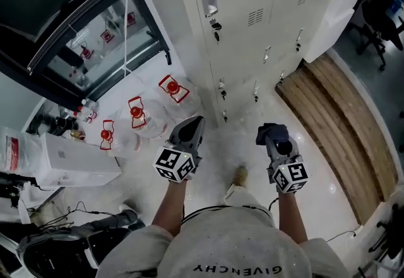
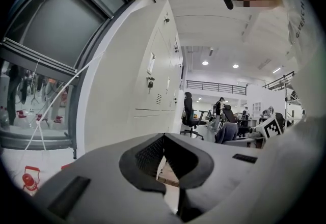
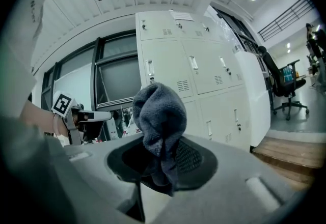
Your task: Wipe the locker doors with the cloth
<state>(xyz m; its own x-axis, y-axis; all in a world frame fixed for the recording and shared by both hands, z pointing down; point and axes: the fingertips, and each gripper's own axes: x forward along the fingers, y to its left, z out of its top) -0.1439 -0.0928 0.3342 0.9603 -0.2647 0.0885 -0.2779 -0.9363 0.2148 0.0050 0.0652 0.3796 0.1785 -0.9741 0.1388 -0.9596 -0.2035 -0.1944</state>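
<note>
A dark blue-grey cloth (image 3: pixel 159 118) stands bunched up out of my right gripper (image 3: pixel 162 167), whose jaws are shut on it. In the head view the right gripper (image 1: pixel 273 138) holds the cloth (image 1: pixel 271 131) a short way in front of the white locker doors (image 1: pixel 252 11). The lockers (image 3: pixel 193 70) have small handles, vents and padlocks. My left gripper (image 1: pixel 191 128) is level with the right one, shut with nothing between its jaws; its own view shows the left gripper (image 2: pixel 164 154) pointed along the locker front (image 2: pixel 153 90). Neither gripper touches the doors.
Clear water jugs with red handles (image 1: pixel 136 112) stand on the floor left of the lockers, below a dark-framed window (image 1: pixel 76 24). A wooden platform (image 1: pixel 341 119) runs along the right. Boxes (image 1: pixel 69 163) and cables lie at the left. Office chairs (image 3: pixel 285 90) stand further off.
</note>
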